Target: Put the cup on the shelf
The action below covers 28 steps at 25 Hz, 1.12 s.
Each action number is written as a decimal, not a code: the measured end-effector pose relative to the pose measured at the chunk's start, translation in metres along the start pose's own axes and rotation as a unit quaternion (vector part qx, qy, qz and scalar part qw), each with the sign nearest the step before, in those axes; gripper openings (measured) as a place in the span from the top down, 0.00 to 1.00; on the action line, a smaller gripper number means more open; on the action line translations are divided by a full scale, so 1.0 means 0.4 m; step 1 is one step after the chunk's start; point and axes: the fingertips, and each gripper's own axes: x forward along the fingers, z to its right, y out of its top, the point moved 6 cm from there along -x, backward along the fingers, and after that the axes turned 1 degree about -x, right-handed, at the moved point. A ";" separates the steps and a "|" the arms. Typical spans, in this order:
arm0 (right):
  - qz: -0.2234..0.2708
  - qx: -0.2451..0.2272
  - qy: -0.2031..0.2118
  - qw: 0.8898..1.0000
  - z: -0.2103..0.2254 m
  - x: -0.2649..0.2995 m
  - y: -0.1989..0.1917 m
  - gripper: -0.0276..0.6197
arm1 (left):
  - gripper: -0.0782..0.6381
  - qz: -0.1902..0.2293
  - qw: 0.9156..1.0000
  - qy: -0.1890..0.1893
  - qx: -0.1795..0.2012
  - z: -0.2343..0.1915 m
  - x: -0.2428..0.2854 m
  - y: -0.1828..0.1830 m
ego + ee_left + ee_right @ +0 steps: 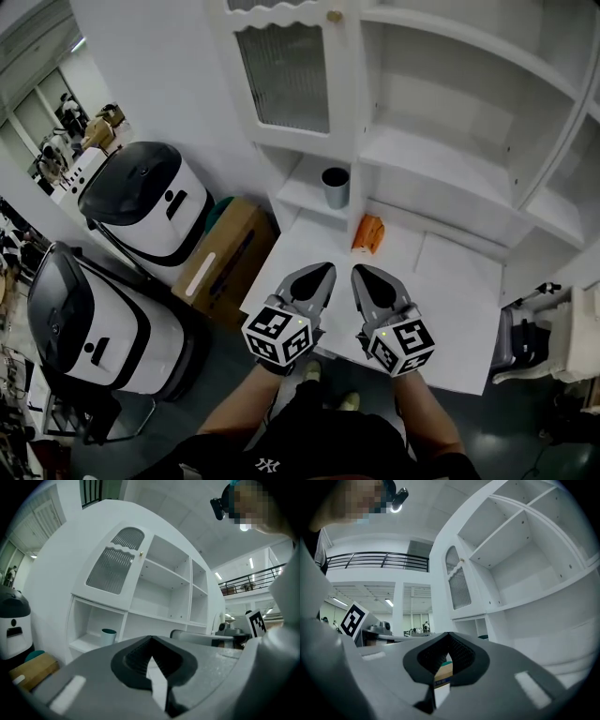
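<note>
A grey-blue cup (335, 187) with a dark rim stands upright in the low left compartment of the white shelf unit (441, 155). The left gripper view shows the same cup (108, 636) in that compartment. My left gripper (323, 271) and right gripper (361, 273) hang side by side over the front of the white counter (450, 309), well short of the cup. Both are shut with nothing between the jaws. The left gripper (150, 638) points at the shelf unit, and the right gripper (449, 634) points along its front.
An orange object (367, 233) lies on the counter below the shelves. A cardboard box (225, 258) sits on the floor at the left. Beside it are two white and black machines (150, 202) (84, 319). A ribbed-glass cabinet door (286, 70) is above the cup.
</note>
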 end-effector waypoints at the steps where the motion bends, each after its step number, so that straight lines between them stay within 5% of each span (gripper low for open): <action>1: -0.001 -0.001 0.002 1.000 -0.005 -0.007 0.000 0.94 | 0.89 0.000 1.000 0.001 0.000 0.008 -0.006 -0.001; 28: -0.003 -0.017 0.014 1.000 -0.040 -0.078 0.018 0.95 | 0.89 0.015 0.999 0.032 0.011 0.085 -0.064 0.011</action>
